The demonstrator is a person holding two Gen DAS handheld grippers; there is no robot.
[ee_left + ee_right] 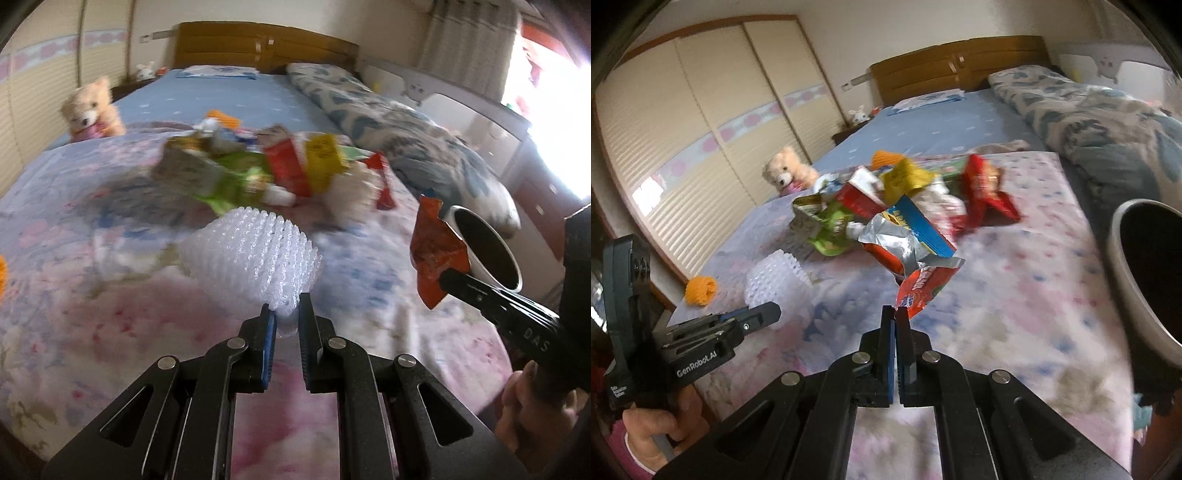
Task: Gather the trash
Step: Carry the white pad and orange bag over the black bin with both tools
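Your left gripper (pixel 285 319) is pinching the narrow end of a white foam mesh fruit sleeve (pixel 255 254), its jaws narrowed onto the netting and the sleeve flaring out toward 12 o'clock above the pink floral quilt (pixel 110 332). Your right gripper (pixel 896 314) is clamping a corner of a crumpled orange-and-silver foil snack wrapper (pixel 916 273), its jaws nearly touching with only the foil between them; the wrapper is hanging clear of the quilt. In the left wrist view, that same wrapper (pixel 437 254) is sitting at 3 o'clock, just in front of the open mouth of a white round bin with a dark interior (pixel 487 251). In the right wrist view, the bin's rim (pixel 1123 273) is lying at 3 o'clock, near the wrapper but apart from it, and the sleeve (pixel 775 280) is showing at 9 o'clock beside your left gripper's finger (pixel 761 315).

Farther out, at 12 o'clock, a blurred heap of mixed wrappers in green, red, yellow and blue (pixel 886 199) is resting on the quilt. An orange foam mesh sleeve (pixel 700 290) is lying near the quilt's edge at 9 o'clock. A cream plush teddy bear (pixel 92 109) is sitting at 10 o'clock, and a wooden headboard (pixel 266 46) is standing at 12 o'clock beyond the blue sheet.
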